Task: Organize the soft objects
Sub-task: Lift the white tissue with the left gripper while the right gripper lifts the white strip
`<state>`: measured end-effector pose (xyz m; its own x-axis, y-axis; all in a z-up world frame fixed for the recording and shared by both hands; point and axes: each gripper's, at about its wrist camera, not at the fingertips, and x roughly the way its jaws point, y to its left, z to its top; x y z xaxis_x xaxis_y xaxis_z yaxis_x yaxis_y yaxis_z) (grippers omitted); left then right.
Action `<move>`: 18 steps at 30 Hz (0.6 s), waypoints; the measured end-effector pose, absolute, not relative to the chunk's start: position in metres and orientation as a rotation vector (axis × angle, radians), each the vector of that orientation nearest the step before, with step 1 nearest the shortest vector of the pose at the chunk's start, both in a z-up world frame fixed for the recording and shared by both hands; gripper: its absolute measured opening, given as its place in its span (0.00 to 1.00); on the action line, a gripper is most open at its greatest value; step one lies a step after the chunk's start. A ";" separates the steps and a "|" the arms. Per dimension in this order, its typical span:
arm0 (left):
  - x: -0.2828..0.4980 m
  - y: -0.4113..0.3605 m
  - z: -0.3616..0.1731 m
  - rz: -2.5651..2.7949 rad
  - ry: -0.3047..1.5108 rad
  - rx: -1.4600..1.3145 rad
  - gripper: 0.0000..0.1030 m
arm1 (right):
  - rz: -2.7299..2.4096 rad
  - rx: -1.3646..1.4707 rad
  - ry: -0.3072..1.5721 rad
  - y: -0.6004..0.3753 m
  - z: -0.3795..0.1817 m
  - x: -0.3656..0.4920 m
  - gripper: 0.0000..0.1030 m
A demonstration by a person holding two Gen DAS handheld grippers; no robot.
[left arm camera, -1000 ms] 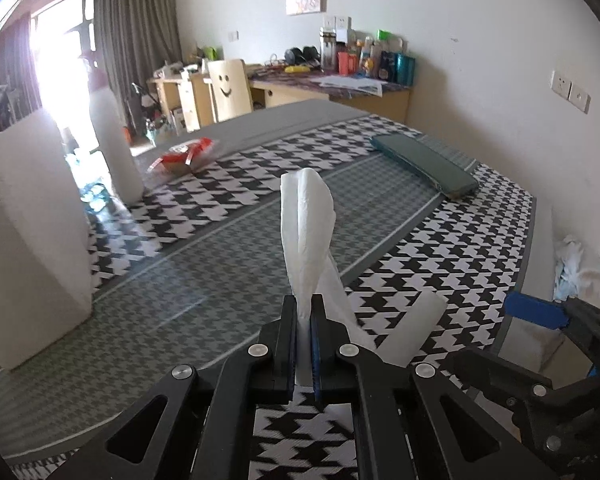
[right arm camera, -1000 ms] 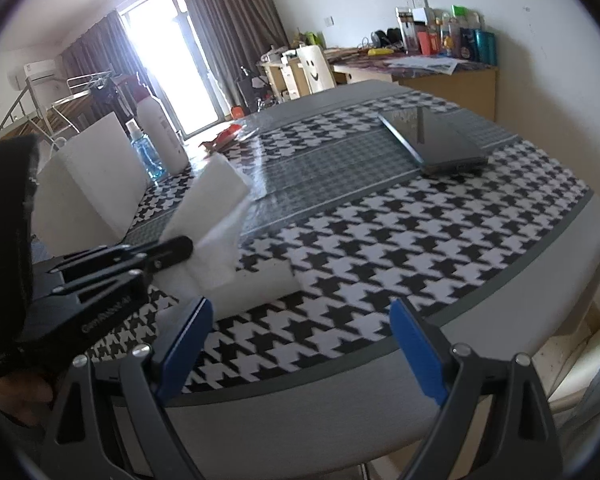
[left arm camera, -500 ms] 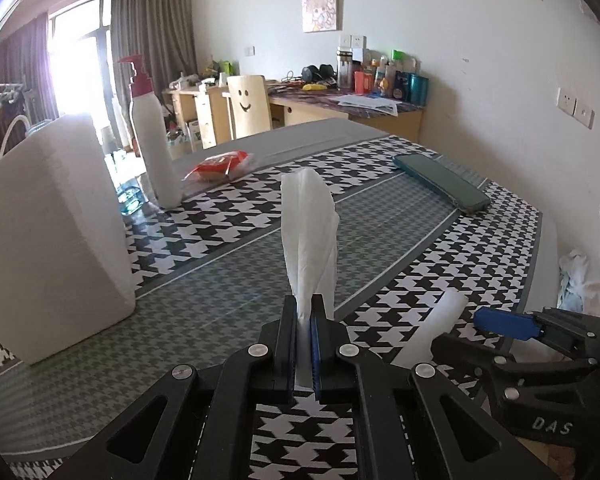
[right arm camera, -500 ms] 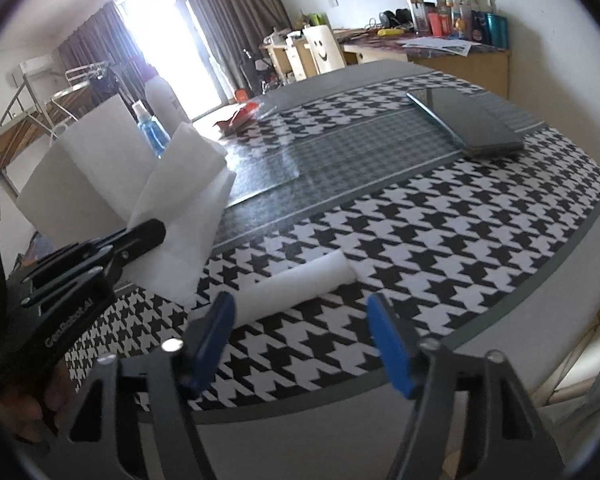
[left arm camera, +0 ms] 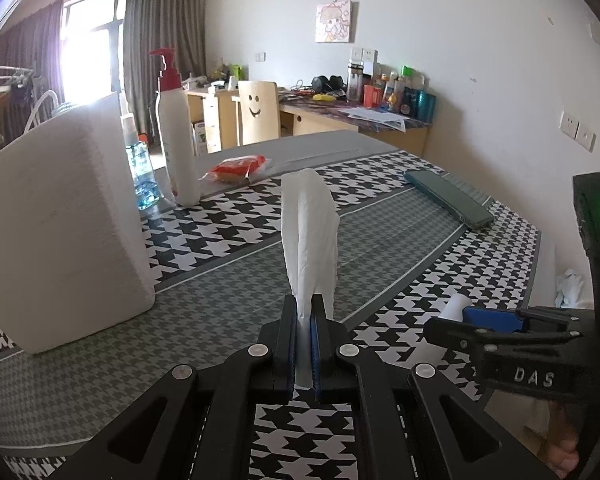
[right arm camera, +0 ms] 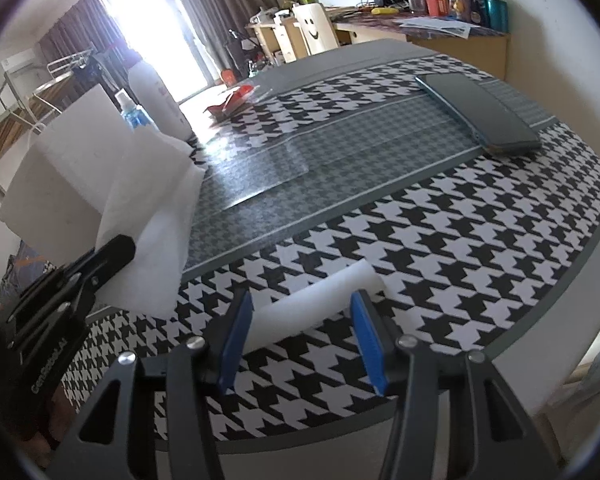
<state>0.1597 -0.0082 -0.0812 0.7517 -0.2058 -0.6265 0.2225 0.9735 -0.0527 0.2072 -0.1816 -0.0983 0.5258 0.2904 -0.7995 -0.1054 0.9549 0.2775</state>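
While the left gripper point(left arm camera: 305, 320) holds its jaws pressed together on a white tissue point(left arm camera: 309, 232) that stands up from the pinch, the right gripper point(right arm camera: 298, 340) straddles a rolled tissue point(right arm camera: 312, 304) lying on the houndstooth tablecloth point(right arm camera: 480, 240) near the table's front edge. Its jaws have just been closing, yet the blue pads point(right arm camera: 236, 340) are still half spread: the roll sits between them with a gap visible on the right side, so no grip is confirmed.

Judgement on the step in hand — securing the roll. It lies askew to the jaws, one end pointing away past the right pad. The closing should be centred on the roll's middle, pads low enough to catch its full thickness without pinching the cloth beneath. Soft paper will flatten, so a gentle, even squeeze is advised; a hard one would crush the roll and may loosen its wrap. The left gripper's sheet hangs just beside the right gripper's near finger and should be kept apart from it, lest the two papers tangle.

Containers: no bin or box for the tissues can be identified. A tall white paper stack point(left arm camera: 60, 216) stands at the table's left edge. Behind it are a pump bottle point(left arm camera: 176, 136) and a smaller bottle holding blue liquid point(left arm camera: 142, 172) — contents of the former not visible. A red packet point(left arm camera: 238, 166) and a dark flat case point(left arm camera: 448, 202) lie toward the far side.
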 end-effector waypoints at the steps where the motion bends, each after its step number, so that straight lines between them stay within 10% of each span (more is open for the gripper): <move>1: 0.159 -0.007 -0.081 -0.233 0.680 0.024 0.06 | 0.233 0.212 0.999 -0.182 -0.098 0.209 0.55; 12: 0.151 0.009 -0.078 -0.226 0.640 -0.034 0.06 | 0.102 0.127 1.071 -0.164 -0.097 0.221 0.40; 18: 0.146 0.015 -0.078 -0.231 0.637 -0.053 0.06 | 0.082 0.107 1.051 -0.162 -0.095 0.230 0.11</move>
<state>0.1464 0.0155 -0.0783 0.7793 -0.2301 -0.5828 0.1978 0.9729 -0.1197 0.2298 -0.1624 -0.0947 0.4941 0.1187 -0.8613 -0.0161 0.9917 0.1274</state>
